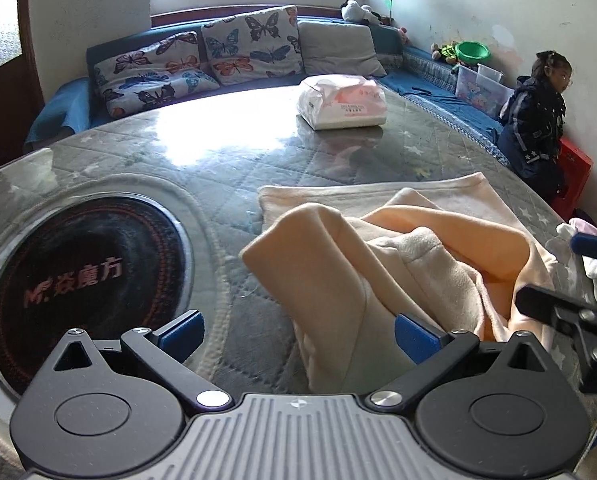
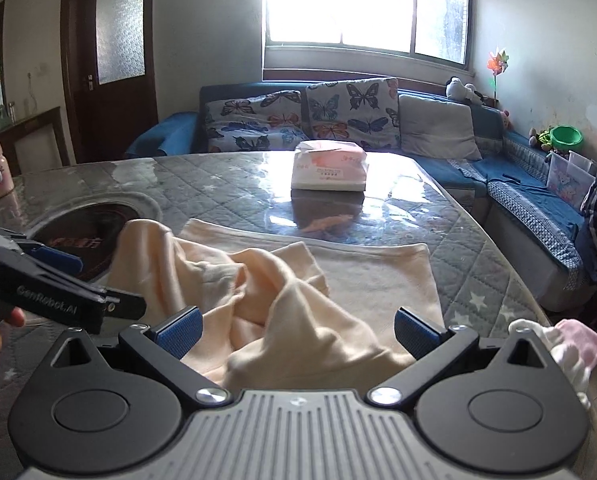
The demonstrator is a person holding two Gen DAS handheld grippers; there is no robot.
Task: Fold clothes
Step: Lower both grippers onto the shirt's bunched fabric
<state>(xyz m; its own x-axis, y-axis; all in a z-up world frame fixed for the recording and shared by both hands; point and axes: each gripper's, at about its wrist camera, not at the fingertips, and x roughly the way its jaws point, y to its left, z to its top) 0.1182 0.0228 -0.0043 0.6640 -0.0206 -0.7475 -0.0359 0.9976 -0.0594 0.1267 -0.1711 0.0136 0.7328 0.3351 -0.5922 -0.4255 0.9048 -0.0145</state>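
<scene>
A cream, peach-toned garment (image 1: 398,256) lies rumpled on the glass-topped table (image 1: 218,168), its far part flat and its near part bunched. My left gripper (image 1: 298,332) is open, with the garment's near left fold between its blue pads. My right gripper (image 2: 298,332) is open over the garment (image 2: 298,280), its near edge lying between the pads. The right gripper shows at the right edge of the left wrist view (image 1: 570,308). The left gripper shows at the left of the right wrist view (image 2: 58,280).
A pack of tissues (image 1: 342,102) lies at the table's far side. A round black hotplate (image 1: 82,280) is set into the table at left. A pink and white cloth (image 2: 566,344) lies at the right edge. A child (image 1: 538,120) sits by the sofa (image 1: 238,52).
</scene>
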